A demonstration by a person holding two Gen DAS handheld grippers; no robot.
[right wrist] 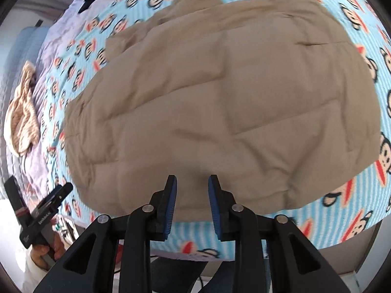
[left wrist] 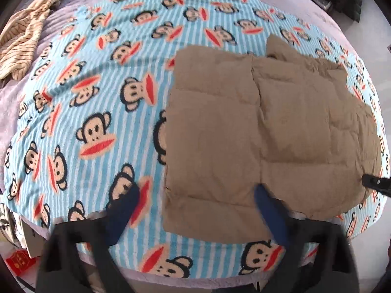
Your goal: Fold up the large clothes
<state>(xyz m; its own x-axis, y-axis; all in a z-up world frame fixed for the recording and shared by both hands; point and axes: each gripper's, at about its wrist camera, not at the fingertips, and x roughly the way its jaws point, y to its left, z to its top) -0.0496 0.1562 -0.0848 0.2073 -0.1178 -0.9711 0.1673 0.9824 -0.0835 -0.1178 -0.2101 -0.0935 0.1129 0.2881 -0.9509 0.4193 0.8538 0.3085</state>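
The left tool (left wrist: 195,195) is wide apart, holding nothing. The right tool (right wrist: 192,183) is a little apart over the tan puffy coat (right wrist: 220,102), which lies folded on the monkey blanket (left wrist: 85,97) on the bed, free blanket at nine o'clock.

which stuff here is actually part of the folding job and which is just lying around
Part of the job:
- tan quilted jacket, lying flat
- left tongs, open
- right tongs, open, holding nothing

Just lying about:
- monkey-print blanket under the jacket
- striped beige garment, crumpled at the far edge
- red packet
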